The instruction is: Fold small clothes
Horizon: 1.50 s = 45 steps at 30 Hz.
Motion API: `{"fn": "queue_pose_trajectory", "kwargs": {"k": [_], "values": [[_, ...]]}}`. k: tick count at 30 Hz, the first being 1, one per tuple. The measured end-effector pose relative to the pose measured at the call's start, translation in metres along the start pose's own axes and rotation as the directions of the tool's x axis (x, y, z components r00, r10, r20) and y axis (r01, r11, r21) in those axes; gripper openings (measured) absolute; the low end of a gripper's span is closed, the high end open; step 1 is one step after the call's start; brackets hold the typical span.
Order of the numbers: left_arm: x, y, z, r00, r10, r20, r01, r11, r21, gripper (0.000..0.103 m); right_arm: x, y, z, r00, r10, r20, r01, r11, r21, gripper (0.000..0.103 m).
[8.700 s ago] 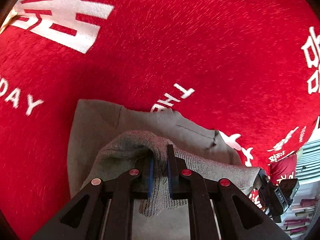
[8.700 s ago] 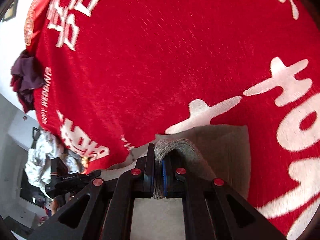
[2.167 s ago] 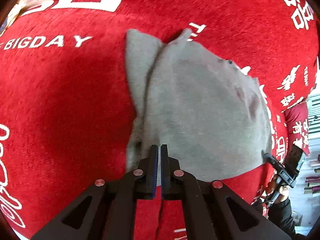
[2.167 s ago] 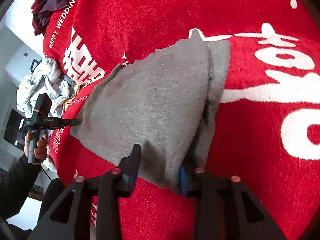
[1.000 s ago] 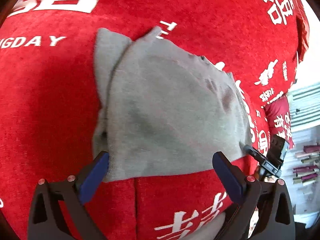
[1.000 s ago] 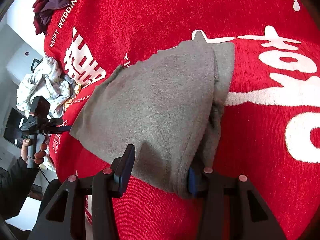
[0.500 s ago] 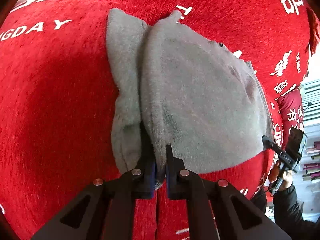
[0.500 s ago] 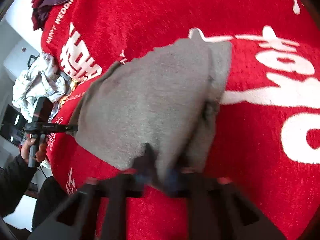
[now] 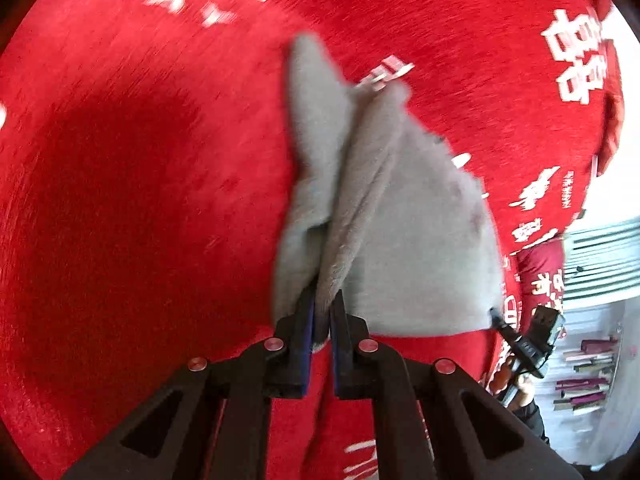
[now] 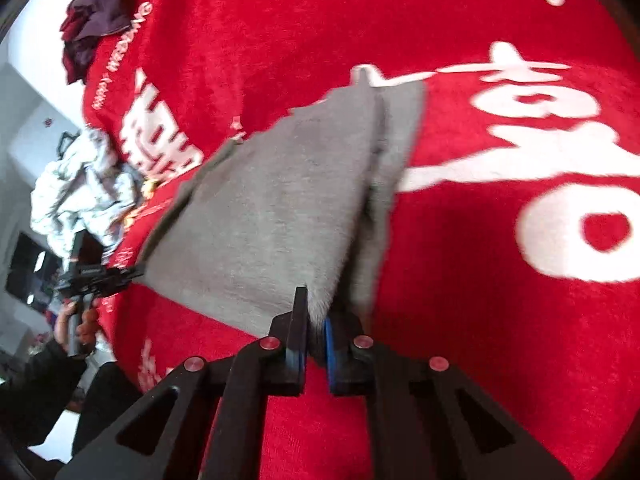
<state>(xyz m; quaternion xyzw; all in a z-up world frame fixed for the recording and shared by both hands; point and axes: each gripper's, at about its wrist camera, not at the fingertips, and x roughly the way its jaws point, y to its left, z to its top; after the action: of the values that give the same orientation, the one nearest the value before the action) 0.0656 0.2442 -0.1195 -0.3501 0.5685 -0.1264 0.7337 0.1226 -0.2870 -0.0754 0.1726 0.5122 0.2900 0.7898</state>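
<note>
A folded grey knit garment point(image 9: 404, 240) lies on the red blanket and is lifted at its near edge. My left gripper point(image 9: 322, 312) is shut on the garment's near left corner, where the layers bunch into a ridge. My right gripper point(image 10: 316, 312) is shut on the garment's point(image 10: 272, 208) near right corner. The far edge of the garment still rests on the blanket. The right gripper also shows at the right edge of the left wrist view point(image 9: 520, 340), and the left gripper shows at the left of the right wrist view point(image 10: 100, 276).
The red blanket point(image 9: 120, 200) with white lettering covers the surface. A heap of dark purple clothes point(image 10: 96, 20) lies at the far left corner. A white crumpled garment point(image 10: 76, 192) lies off the left edge. Shelves with books point(image 9: 588, 368) stand at the right.
Both grippers were open at the garment's near edge one second ago. They have closed on its two near corners and are now lifting that edge; the frames are blurred with motion.
</note>
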Motion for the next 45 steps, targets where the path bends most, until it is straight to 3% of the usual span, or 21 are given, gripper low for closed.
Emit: {"fn": "queue_pose_trajectory", "kwargs": {"k": [2, 4, 6, 7, 8, 10, 11, 13, 16, 18, 21, 24, 26, 30, 33, 38, 45], "values": [[-0.010, -0.003, 0.001, 1.000, 0.023, 0.015, -0.023, 1.000, 0.006, 0.008, -0.004, 0.002, 0.004, 1.000, -0.021, -0.007, 0.021, 1.000, -0.004, 0.012], [-0.026, -0.030, 0.001, 0.995, 0.083, 0.061, -0.087, 0.993, 0.078, 0.009, -0.012, 0.018, 0.012, 0.994, -0.108, 0.025, 0.110, 0.992, -0.058, 0.023], [-0.034, -0.061, 0.008, 0.993, 0.088, 0.084, -0.101, 0.980, 0.170, 0.009, -0.021, 0.035, 0.020, 0.987, -0.142, 0.073, 0.149, 0.983, -0.109, 0.043], [-0.034, -0.078, 0.012, 0.992, 0.083, 0.091, -0.101, 0.973, 0.208, 0.015, -0.024, 0.042, 0.025, 0.986, -0.141, 0.092, 0.152, 0.980, -0.129, 0.050], [-0.029, -0.103, 0.019, 0.993, 0.071, 0.089, -0.092, 0.962, 0.259, 0.046, -0.025, 0.048, 0.029, 0.984, -0.140, 0.108, 0.155, 0.977, -0.147, 0.063], [-0.012, -0.136, 0.033, 0.993, 0.060, 0.106, -0.091, 0.944, 0.318, 0.100, -0.018, 0.061, 0.040, 0.987, -0.110, 0.113, 0.129, 0.977, -0.172, 0.069], [0.000, -0.155, 0.041, 0.991, 0.050, 0.126, -0.092, 0.929, 0.359, 0.101, -0.015, 0.064, 0.042, 0.989, -0.101, 0.103, 0.118, 0.978, -0.174, 0.069], [0.040, -0.184, 0.063, 0.994, 0.057, 0.094, -0.091, 0.900, 0.426, 0.100, -0.003, 0.070, 0.046, 0.992, -0.097, 0.081, 0.110, 0.977, -0.182, 0.069], [0.095, -0.184, 0.102, 0.994, 0.109, 0.027, -0.111, 0.920, 0.377, 0.100, 0.006, 0.071, 0.046, 0.994, -0.097, 0.053, 0.105, 0.976, -0.188, 0.069], [0.118, -0.163, 0.121, 0.989, 0.147, -0.019, -0.134, 0.940, 0.314, 0.100, 0.006, 0.065, 0.043, 0.994, -0.098, 0.045, 0.104, 0.978, -0.178, 0.069], [0.100, -0.135, 0.134, 0.974, 0.221, 0.056, -0.228, 0.936, 0.268, 0.100, 0.001, 0.047, 0.040, 0.992, -0.117, 0.048, 0.122, 0.983, -0.140, 0.070], [0.059, -0.098, 0.139, 0.968, 0.216, 0.125, -0.236, 0.955, 0.177, 0.100, -0.008, 0.021, 0.038, 0.990, -0.132, 0.057, 0.135, 0.989, -0.057, 0.070], [0.031, -0.077, 0.137, 0.952, 0.257, 0.165, -0.278, 0.953, 0.118, 0.100, -0.013, 0.006, 0.034, 0.990, -0.127, 0.066, 0.127, 0.992, 0.005, 0.070], [0.004, -0.073, 0.123, 0.963, 0.198, 0.183, -0.216, 0.973, 0.081, 0.100, -0.013, -0.005, 0.033, 0.992, -0.097, 0.086, 0.090, 0.993, 0.077, 0.071], [0.016, -0.108, 0.101, 0.975, 0.154, 0.158, -0.182, 0.968, 0.175, 0.100, -0.005, -0.003, 0.040, 0.991, -0.079, 0.107, 0.069, 0.993, 0.095, 0.077], [0.060, -0.158, 0.074, 0.989, 0.127, 0.076, -0.144, 0.945, 0.292, 0.100, 0.018, -0.007, 0.057, 0.991, -0.047, 0.124, 0.033, 0.993, 0.114, 0.077], [0.088, -0.167, 0.076, 0.986, 0.154, 0.067, -0.166, 0.954, 0.250, 0.100, 0.040, -0.005, 0.072, 0.989, -0.030, 0.143, 0.018, 0.996, 0.086, 0.074]]}}
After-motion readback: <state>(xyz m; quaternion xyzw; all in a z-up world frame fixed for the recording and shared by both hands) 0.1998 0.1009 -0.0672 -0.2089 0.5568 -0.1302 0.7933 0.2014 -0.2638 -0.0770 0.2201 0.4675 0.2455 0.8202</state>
